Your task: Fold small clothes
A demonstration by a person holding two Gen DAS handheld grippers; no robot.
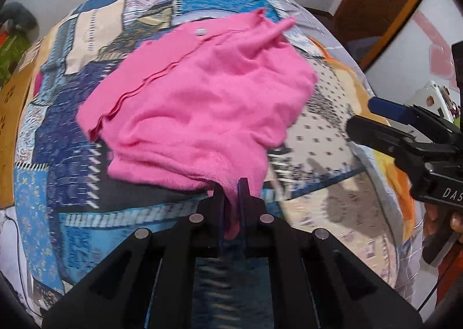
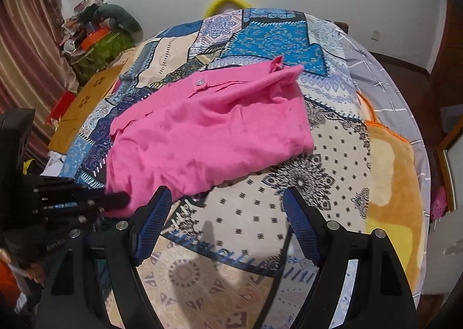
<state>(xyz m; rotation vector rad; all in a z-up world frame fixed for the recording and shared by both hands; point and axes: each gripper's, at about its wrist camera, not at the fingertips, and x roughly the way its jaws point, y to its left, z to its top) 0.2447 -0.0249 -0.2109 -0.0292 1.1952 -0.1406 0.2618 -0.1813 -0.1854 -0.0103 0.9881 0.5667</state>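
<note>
A small pink knit garment [image 1: 202, 91] with a white button lies partly folded on a patchwork bedspread [image 1: 72, 126]. My left gripper [image 1: 231, 187] is shut on the garment's near edge, with pink cloth pinched between its fingers. It also shows at the left of the right wrist view [image 2: 115, 201], at the garment [image 2: 208, 126]. My right gripper [image 2: 225, 213] is open and empty, hovering over the bedspread [image 2: 332, 155] just in front of the garment's near right side. It shows at the right of the left wrist view [image 1: 373, 115].
An orange-yellow blanket [image 2: 393, 184] lies on the bed's right side. A cluttered pile [image 2: 95, 33] and striped curtain [image 2: 26, 54] stand at the left. A brown cardboard piece [image 2: 86, 103] lies at the bed's left edge. A white wall is behind.
</note>
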